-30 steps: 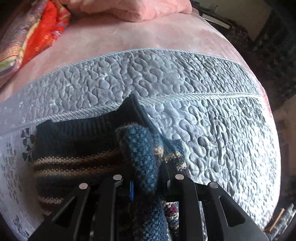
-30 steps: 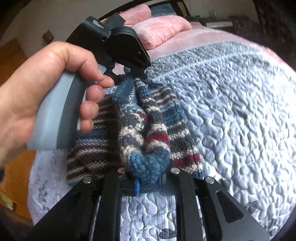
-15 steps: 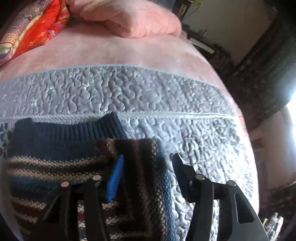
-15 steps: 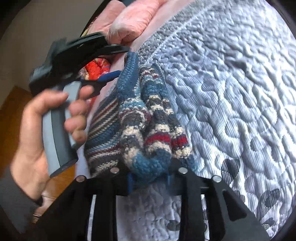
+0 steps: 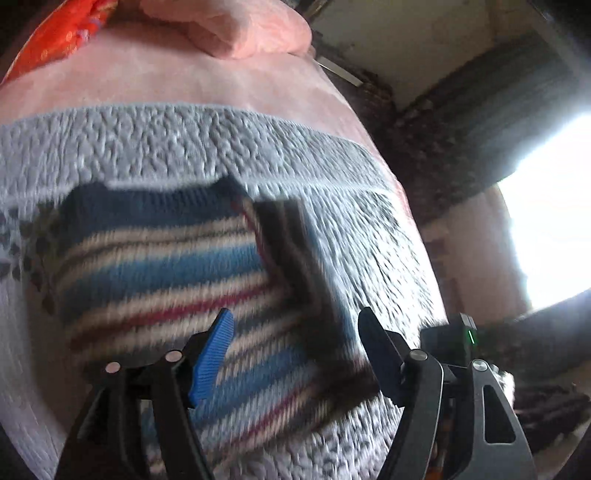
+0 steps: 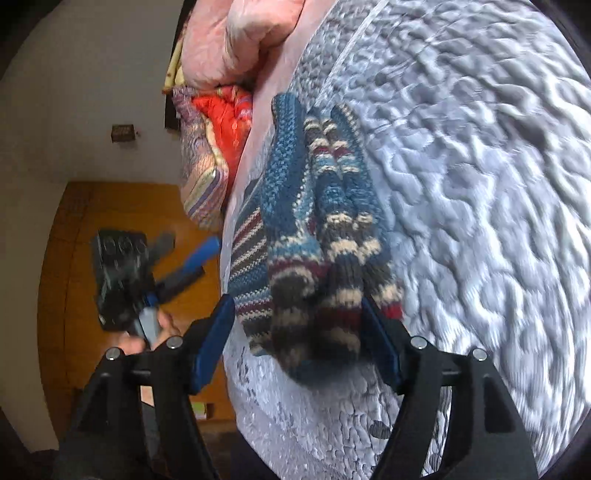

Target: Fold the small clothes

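Striped knit sweater [image 5: 159, 273] lies on the quilt [image 5: 184, 147], navy hem pointing away; both hand-held grippers gape.

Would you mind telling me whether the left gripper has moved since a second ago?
Yes. The left gripper has opened, released the striped sweater and pulled back from it; the quilt's piped seam looks farther off.

Sweater [image 5: 159, 273]: knitted, horizontal stripes in blue, cream, dark red and dark brown; solid navy ribbed band at its 12 o'clock edge. Quilt [image 5: 184, 147]: pale grey-blue with a raised pebble-like stitch pattern; dark leaf prints at 9 o'clock. Blanket [image 5: 221, 85]: plain pink, at 12 o'clock of the quilt. Pillow [image 5: 229, 26]: pink. Cloth [image 6: 221, 122]: red-orange with multicoloured striped borders. Finger pads [image 5: 212, 358]: blue, ribbed, on black frames. Floor [image 6: 74, 229]: orange-brown.
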